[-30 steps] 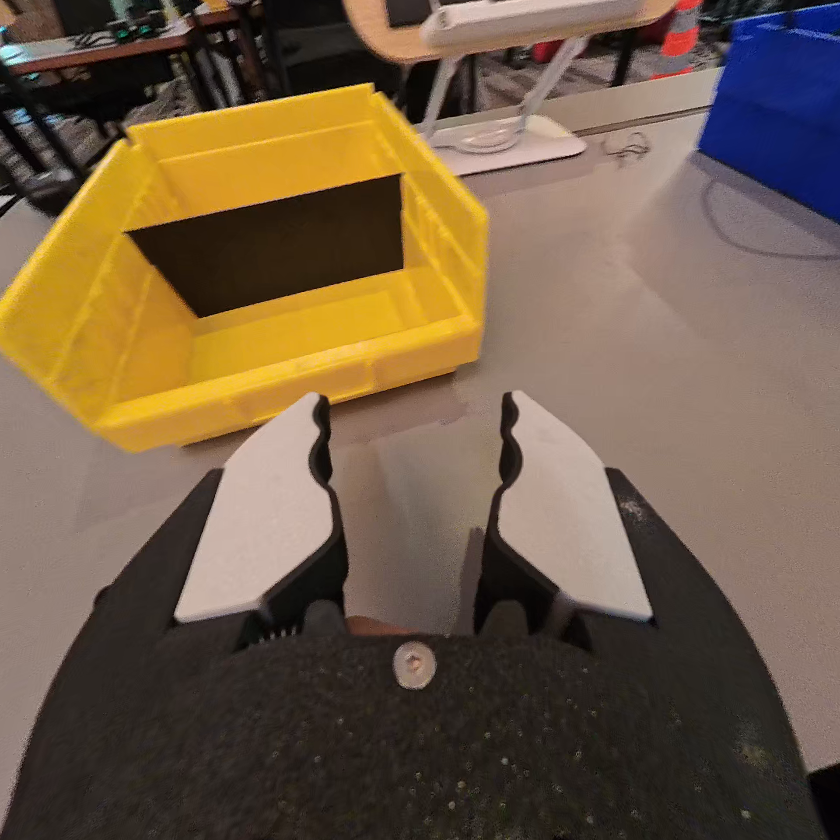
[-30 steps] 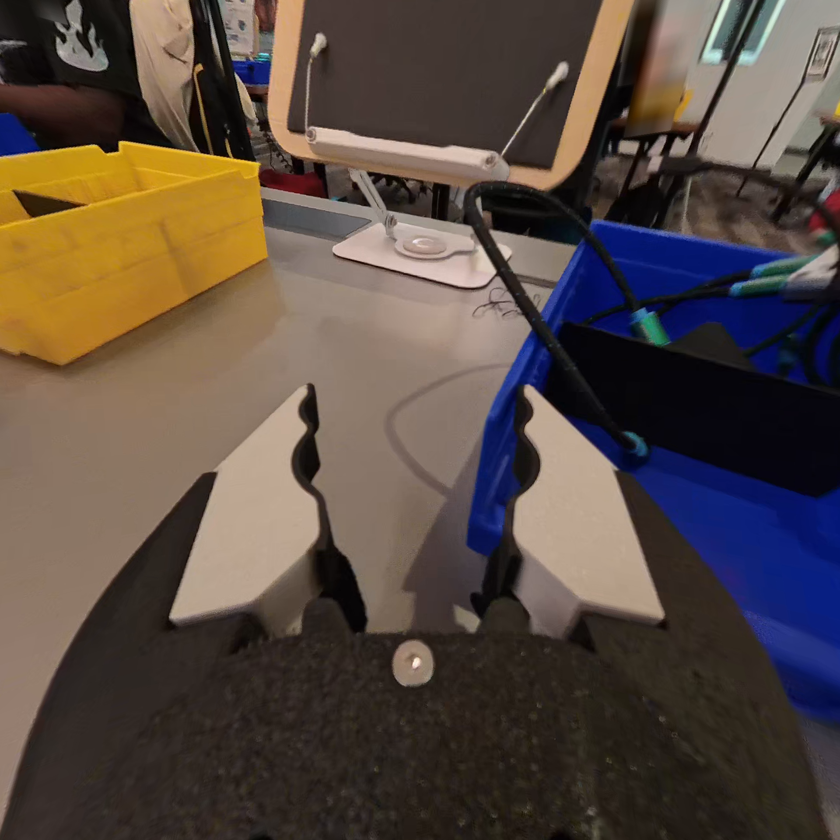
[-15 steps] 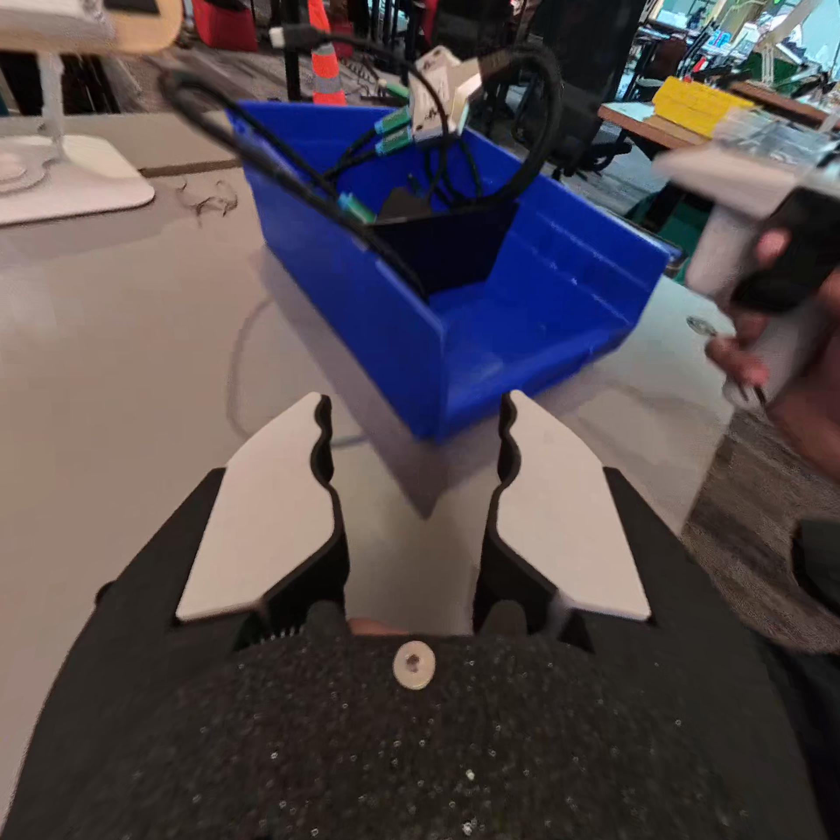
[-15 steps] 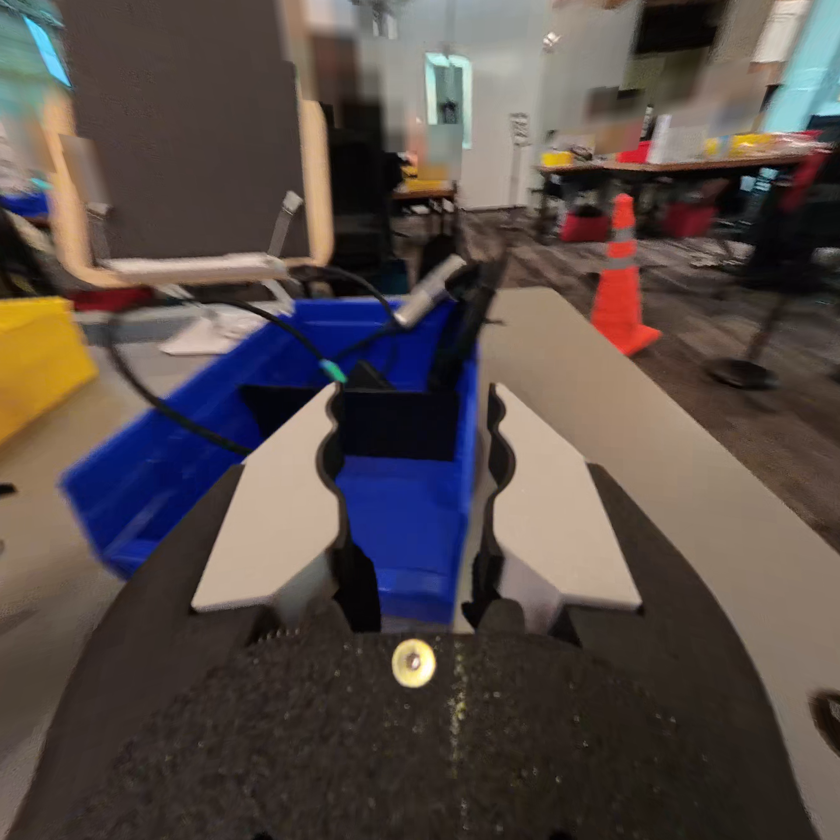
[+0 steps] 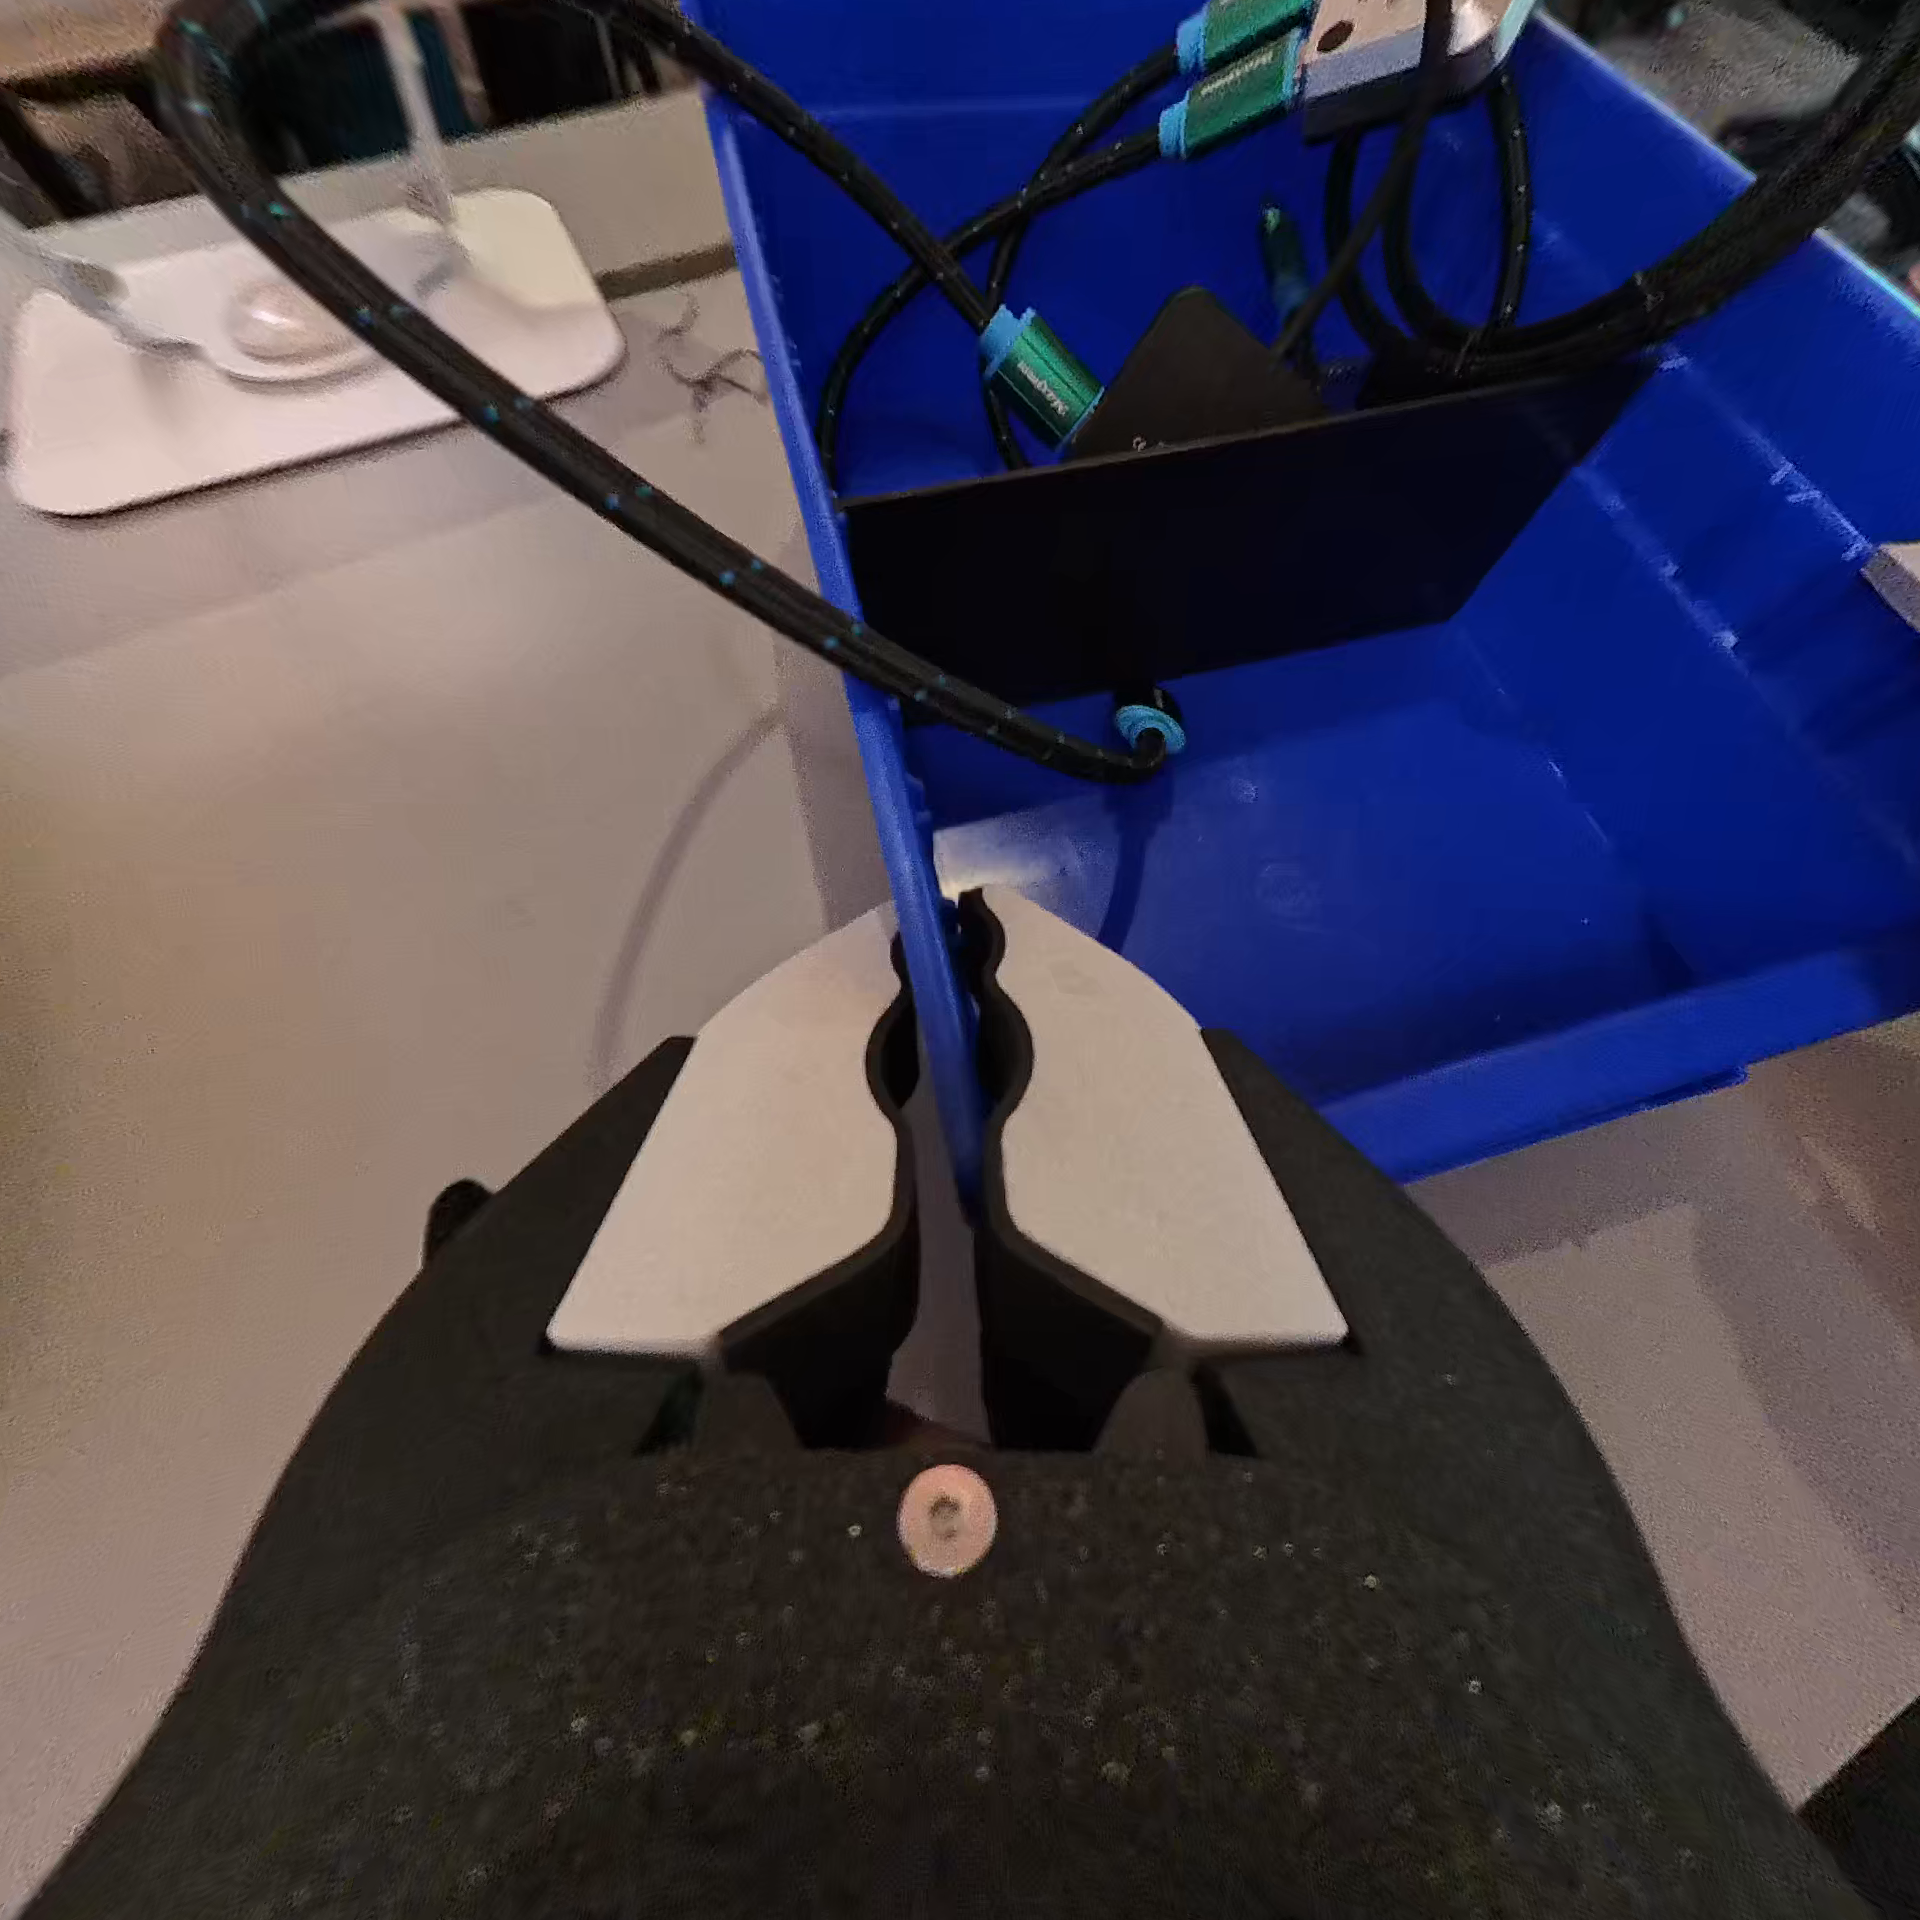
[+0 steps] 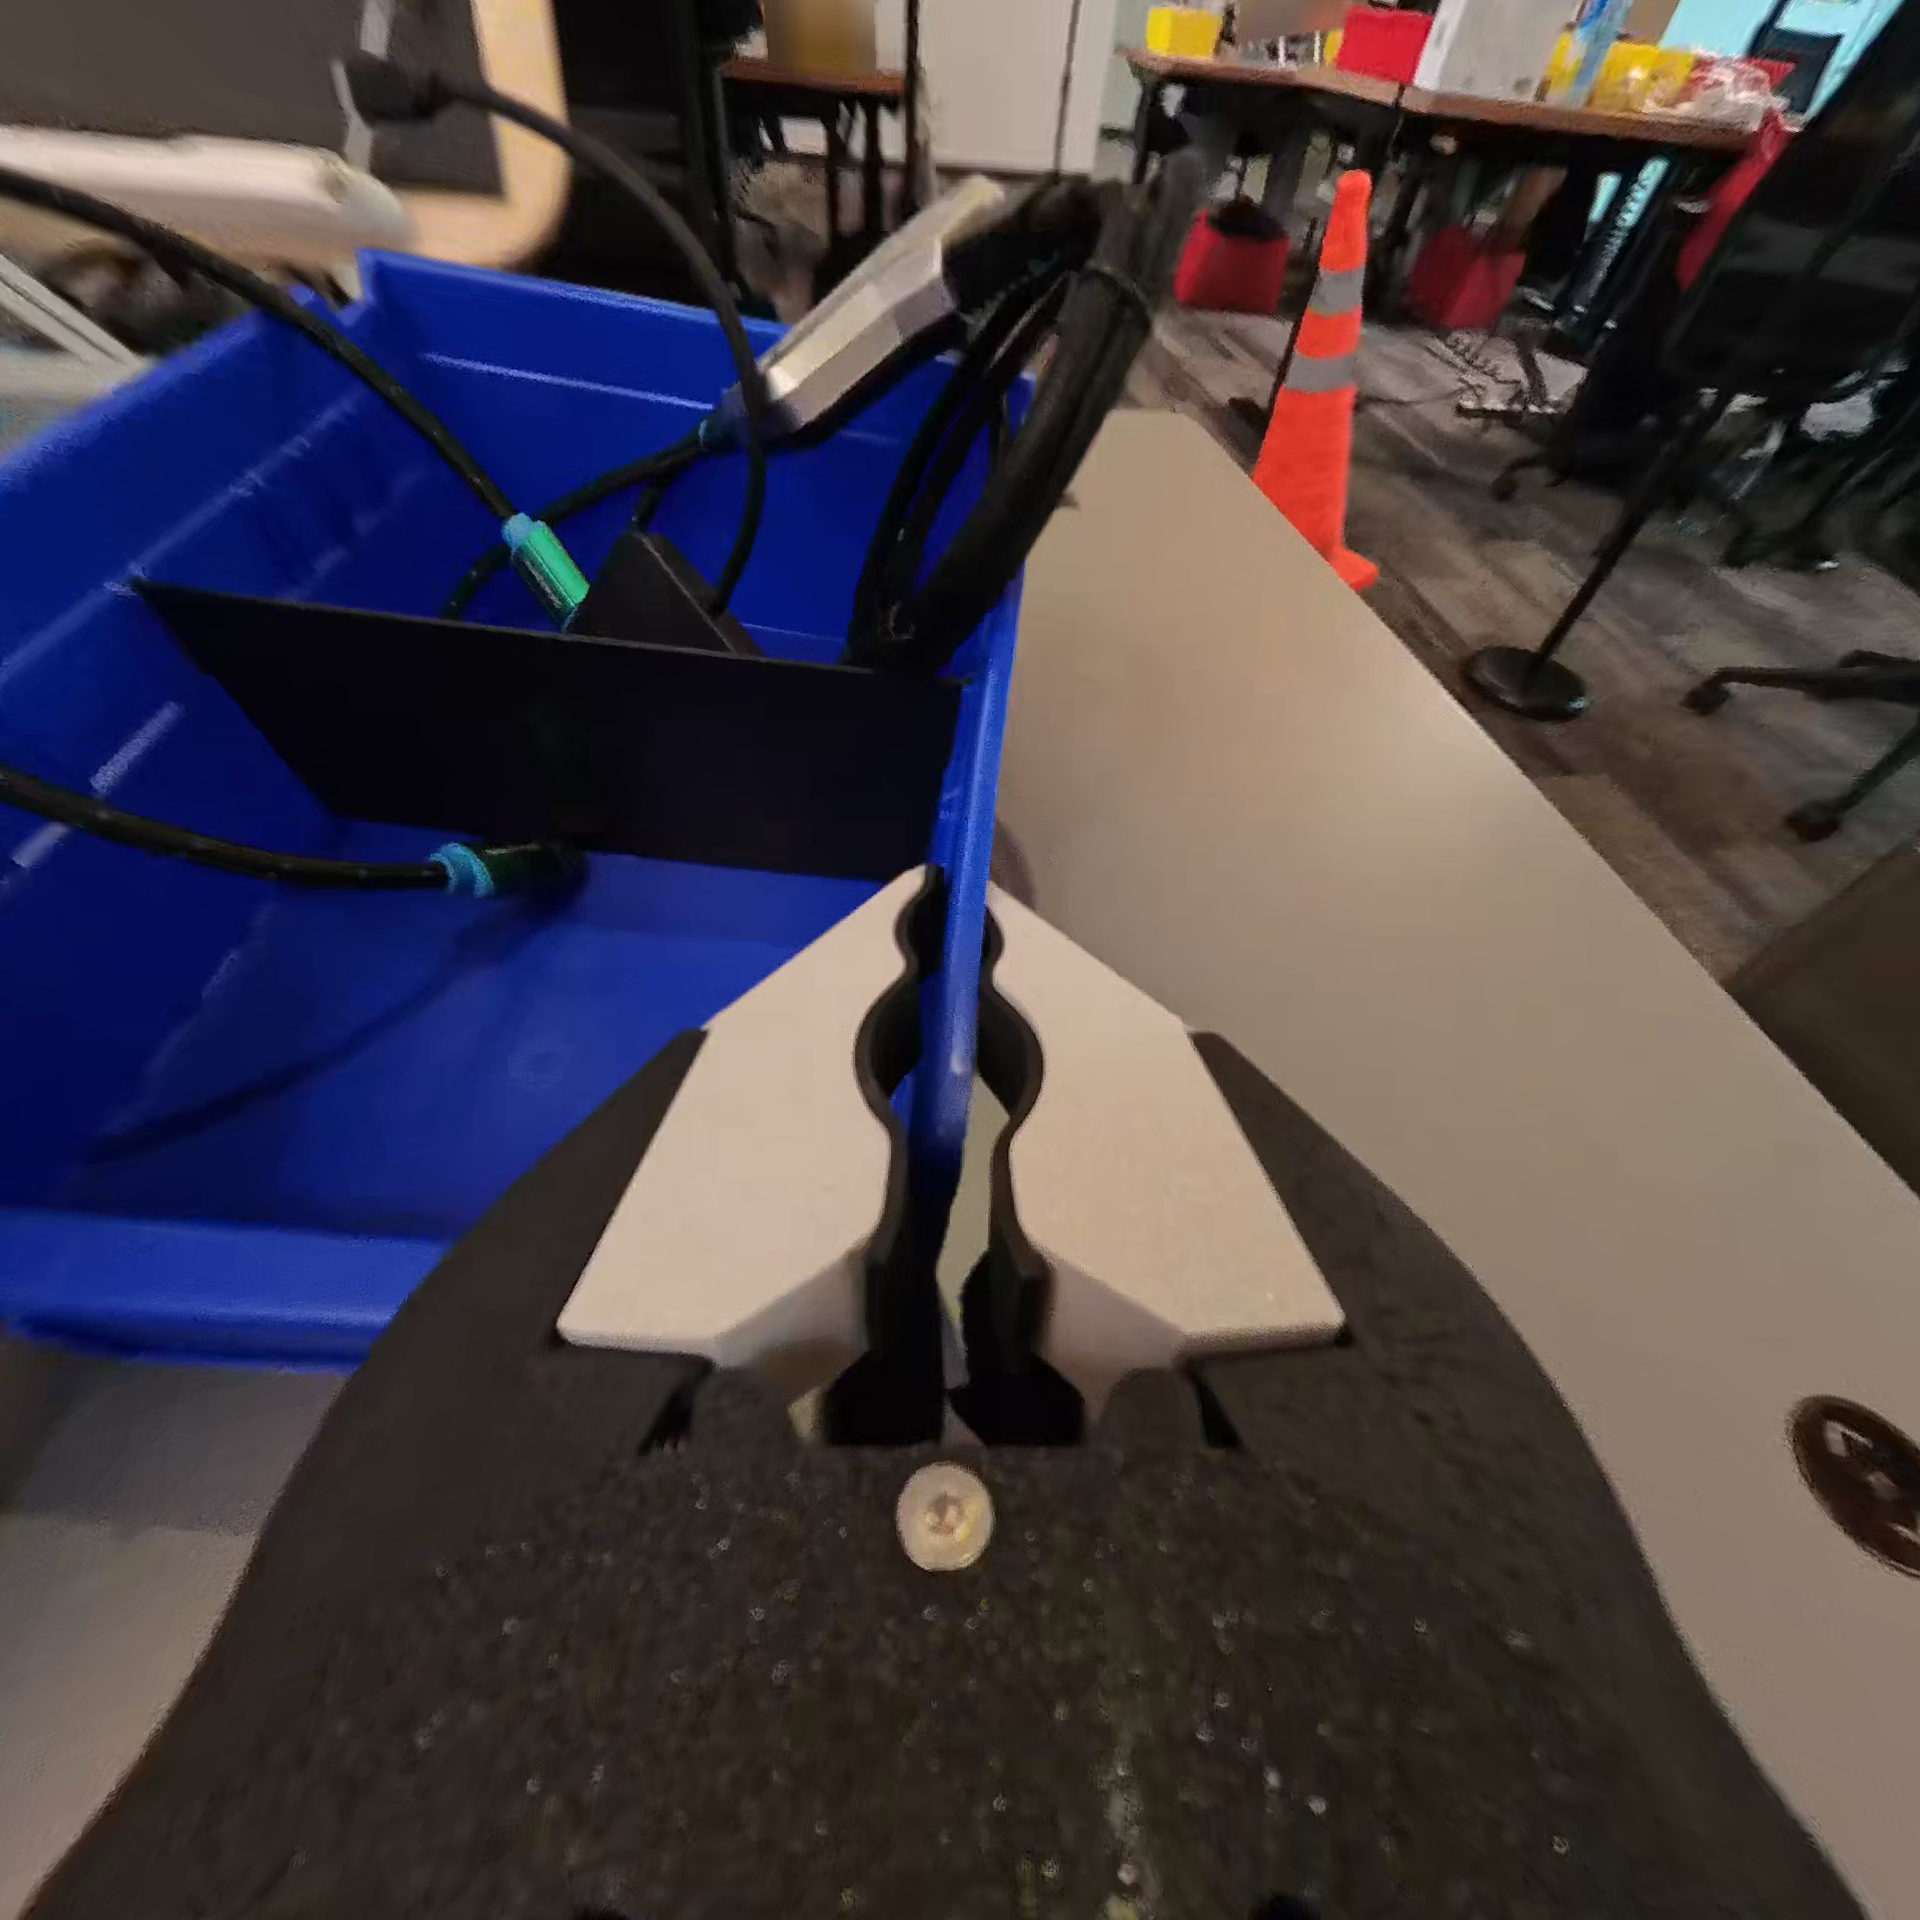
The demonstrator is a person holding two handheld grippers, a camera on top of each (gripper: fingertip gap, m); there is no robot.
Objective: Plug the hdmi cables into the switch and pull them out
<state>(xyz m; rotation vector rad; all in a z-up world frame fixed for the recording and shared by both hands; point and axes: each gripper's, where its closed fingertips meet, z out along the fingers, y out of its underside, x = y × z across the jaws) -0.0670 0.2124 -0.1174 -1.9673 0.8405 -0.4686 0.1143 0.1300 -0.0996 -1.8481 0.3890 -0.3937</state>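
A blue bin [image 5: 1455, 883] on the grey table holds black braided HDMI cables [image 5: 623, 509] with green plugs [image 5: 1039, 384], a black switch box [image 5: 1195, 374] and a silver adapter [image 6: 862, 312] behind a black divider [image 5: 1174, 582]. One cable loops out over the bin's left wall, its end [image 5: 1143, 727] in the front compartment. My left gripper [image 5: 940, 935] is shut on the bin's left side wall near the front corner. My right gripper [image 6: 956, 914] is shut on the bin's right side wall [image 6: 971, 790]. The bin also shows in the right wrist view [image 6: 312, 1039].
A white stand base [image 5: 291, 332] sits on the table [image 5: 312, 831] left of the bin. The table's right edge [image 6: 1558, 852] runs beside the bin, with an orange cone [image 6: 1320, 353], chairs and other tables on the floor beyond. A dark round mark [image 6: 1860, 1486] sits in the tabletop. My right fingertips sit around 20 cm from my left ones.
Both grippers swung from open over the table to the blue bin and closed on its opposite side walls. The yellow bin has left both views.
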